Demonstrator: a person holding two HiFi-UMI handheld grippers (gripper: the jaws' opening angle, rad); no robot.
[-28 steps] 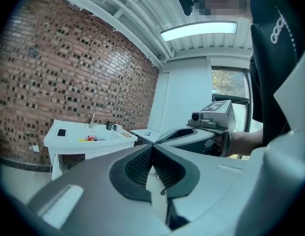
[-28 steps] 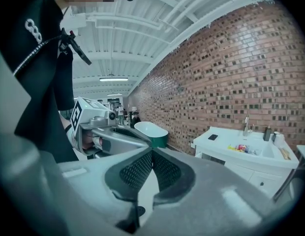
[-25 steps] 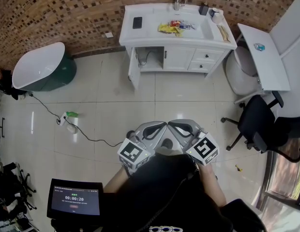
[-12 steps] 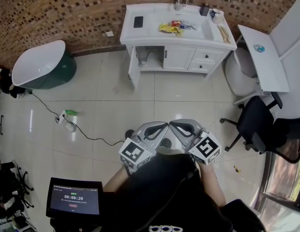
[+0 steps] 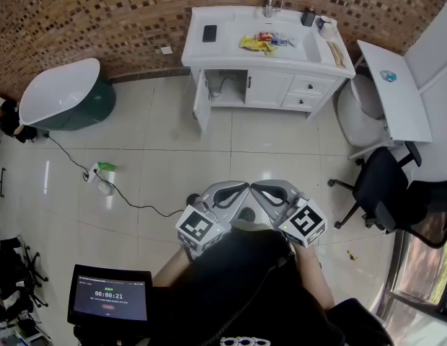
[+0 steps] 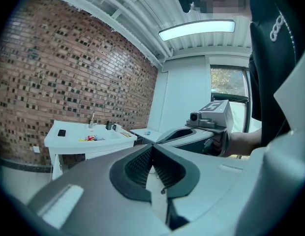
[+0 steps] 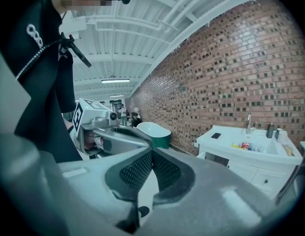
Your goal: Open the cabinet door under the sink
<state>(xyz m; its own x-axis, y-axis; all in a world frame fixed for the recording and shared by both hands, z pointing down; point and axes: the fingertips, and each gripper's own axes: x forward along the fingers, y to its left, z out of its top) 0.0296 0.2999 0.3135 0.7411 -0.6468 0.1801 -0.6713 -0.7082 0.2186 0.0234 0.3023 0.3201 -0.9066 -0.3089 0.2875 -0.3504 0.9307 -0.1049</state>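
Both closed on nothing, the left gripper (image 5: 234, 190) and right gripper (image 5: 265, 189) are held well apart from the vanity (image 5: 281, 89), whose light, rigid cabinet door (image 5: 200, 101), apparently already open, is best taken by its free edge.

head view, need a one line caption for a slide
Both shut and empty, the left gripper and right gripper sit at the waist, far from the sink cabinet, its door open.

The floor (image 5: 158, 157) is pale tile, smooth and glossy with bright reflections. The wall (image 5: 101, 13) is rough, matt brick. The cabinet (image 5: 270, 89) looks smooth white lacquer, its sink top (image 5: 231, 42) glossy. The bathtub (image 5: 58, 92) is glossy. The left claw (image 6: 152, 147) and right claw (image 7: 152, 151) are matt grey plastic with dimpled black pads (image 6: 138, 167).
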